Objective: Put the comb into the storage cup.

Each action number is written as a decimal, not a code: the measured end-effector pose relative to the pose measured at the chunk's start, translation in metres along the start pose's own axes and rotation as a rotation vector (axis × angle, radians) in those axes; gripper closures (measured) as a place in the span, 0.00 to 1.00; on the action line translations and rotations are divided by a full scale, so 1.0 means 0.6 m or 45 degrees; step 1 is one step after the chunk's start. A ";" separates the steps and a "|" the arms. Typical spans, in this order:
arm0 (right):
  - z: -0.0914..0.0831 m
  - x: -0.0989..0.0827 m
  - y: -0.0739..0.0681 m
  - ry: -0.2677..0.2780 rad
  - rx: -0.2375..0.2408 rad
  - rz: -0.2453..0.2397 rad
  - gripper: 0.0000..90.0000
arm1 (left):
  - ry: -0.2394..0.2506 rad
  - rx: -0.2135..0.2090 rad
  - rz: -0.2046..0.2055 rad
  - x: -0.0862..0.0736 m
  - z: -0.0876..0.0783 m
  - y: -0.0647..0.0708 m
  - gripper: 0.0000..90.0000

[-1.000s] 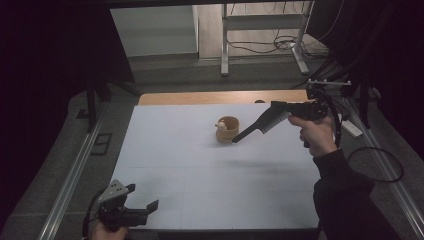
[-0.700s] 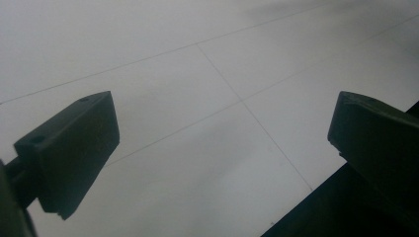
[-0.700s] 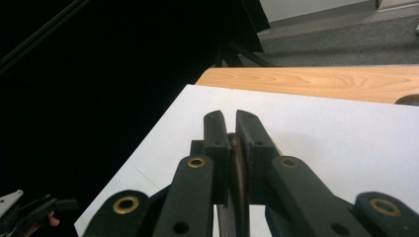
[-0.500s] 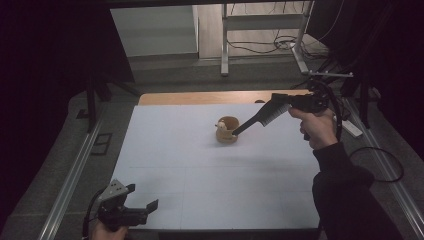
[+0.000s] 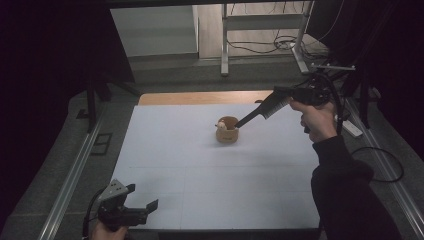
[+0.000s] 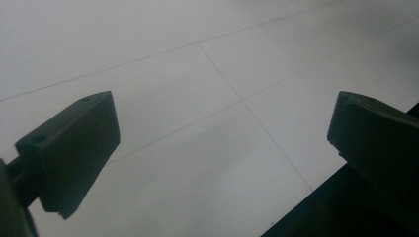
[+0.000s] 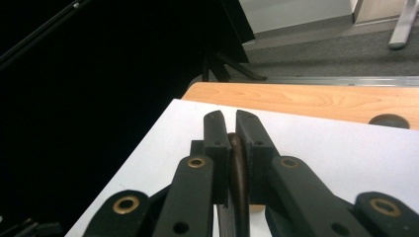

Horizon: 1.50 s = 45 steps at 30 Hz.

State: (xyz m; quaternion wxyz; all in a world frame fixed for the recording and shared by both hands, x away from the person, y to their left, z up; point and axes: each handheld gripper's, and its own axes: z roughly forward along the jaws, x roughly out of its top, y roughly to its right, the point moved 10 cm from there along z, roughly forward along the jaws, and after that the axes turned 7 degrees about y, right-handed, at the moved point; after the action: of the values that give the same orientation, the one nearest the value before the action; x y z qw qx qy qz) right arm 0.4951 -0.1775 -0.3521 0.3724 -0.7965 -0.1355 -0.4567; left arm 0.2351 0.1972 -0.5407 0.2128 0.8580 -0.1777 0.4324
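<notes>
The right gripper (image 5: 243, 121) is clamped on a dark brown spoon handle (image 7: 239, 173) just above the small wooden bowl (image 5: 227, 131), which sits far on the white table (image 5: 200, 190). The left gripper (image 5: 150, 206), jaws wide apart and empty, hovers at the table's near left edge.

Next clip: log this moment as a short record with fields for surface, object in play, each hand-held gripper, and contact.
surface: white table, wooden strip at its far edge
object in play: small wooden cup with a pale item inside, near the table's far middle
right hand-held gripper: shut on a thin dark brown piece, tips at the cup's rim
left hand-held gripper: open, over the near left edge, nothing between the jaws
contact with cup: cannot tell
</notes>
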 end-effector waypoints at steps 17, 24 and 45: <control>0.036 0.010 0.013 0.016 -0.058 -0.025 0.93 | -0.013 -0.003 0.005 -0.001 0.002 0.001 0.01; 0.064 0.000 0.010 0.003 -0.063 -0.037 0.94 | -0.015 -0.006 0.001 -0.001 0.002 0.001 0.01; 0.117 -0.029 0.007 -0.042 -0.099 -0.098 0.93 | -0.023 -0.005 0.013 -0.002 0.003 0.002 0.01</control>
State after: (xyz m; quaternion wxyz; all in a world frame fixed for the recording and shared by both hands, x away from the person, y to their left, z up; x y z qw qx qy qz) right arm 0.5317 -0.1281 -0.3900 0.3209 -0.8120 -0.1543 -0.4625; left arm 0.2350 0.1954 -0.5422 0.2107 0.8605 -0.1850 0.4253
